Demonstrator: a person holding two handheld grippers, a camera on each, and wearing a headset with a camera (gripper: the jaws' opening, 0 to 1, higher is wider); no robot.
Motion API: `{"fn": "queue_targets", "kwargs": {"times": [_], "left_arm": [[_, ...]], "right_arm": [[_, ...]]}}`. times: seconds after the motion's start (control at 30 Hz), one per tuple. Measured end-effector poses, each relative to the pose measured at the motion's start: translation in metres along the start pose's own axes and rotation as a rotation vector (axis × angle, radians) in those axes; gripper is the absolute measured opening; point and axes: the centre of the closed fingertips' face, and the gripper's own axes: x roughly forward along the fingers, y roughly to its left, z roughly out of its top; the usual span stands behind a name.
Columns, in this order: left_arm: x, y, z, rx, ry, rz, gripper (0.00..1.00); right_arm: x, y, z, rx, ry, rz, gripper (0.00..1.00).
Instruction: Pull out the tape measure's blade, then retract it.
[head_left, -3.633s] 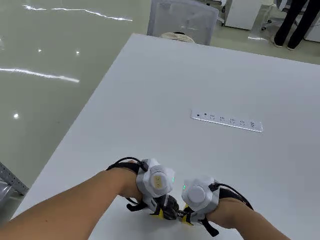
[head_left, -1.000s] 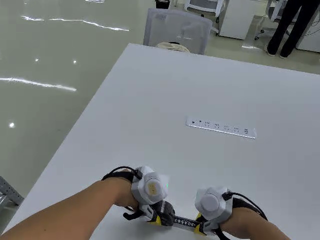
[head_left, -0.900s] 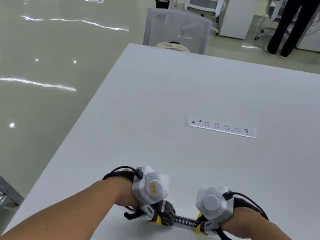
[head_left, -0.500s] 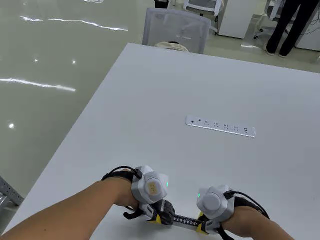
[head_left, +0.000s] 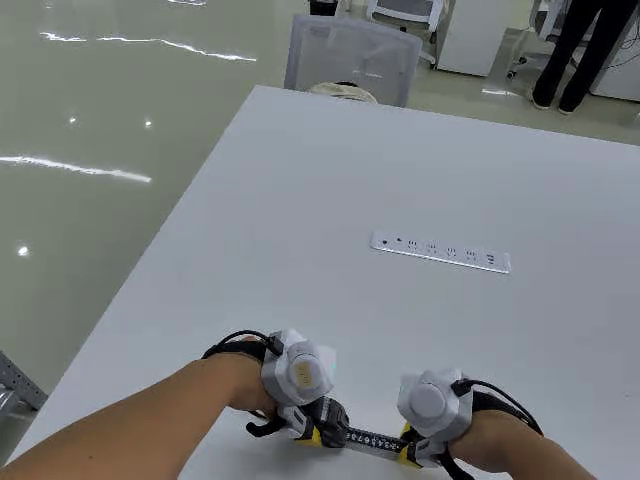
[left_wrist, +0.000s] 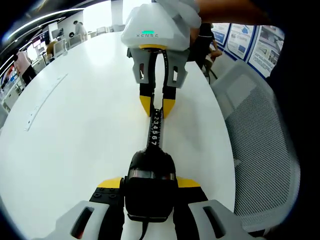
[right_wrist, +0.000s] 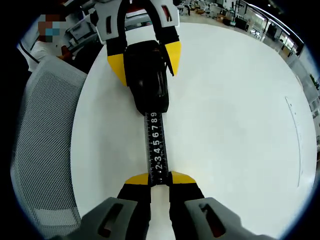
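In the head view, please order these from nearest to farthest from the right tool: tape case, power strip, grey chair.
1. Tape case, just to its left.
2. Power strip, mid-table ahead.
3. Grey chair, beyond the far edge.

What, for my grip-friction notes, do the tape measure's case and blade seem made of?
Case: likely moulded plastic, perhaps rubber-coated; black, semi-gloss, with soft highlights along its rounded edges. Blade: probably thin coated steel, though the look leaves that open; a flat, straight strip with a black finish and white printed numerals and tick marks.
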Motion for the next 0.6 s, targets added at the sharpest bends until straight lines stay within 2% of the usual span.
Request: {"fn": "queue_targets", "kwargs": {"times": [0.6], "left_arm": [[0.000, 0.000, 0.000, 0.000, 0.004, 0.001, 0.34]], "right_arm": [[-0.003, -0.001, -0.012, 0.005, 0.017, -0.015, 0.12]]}}
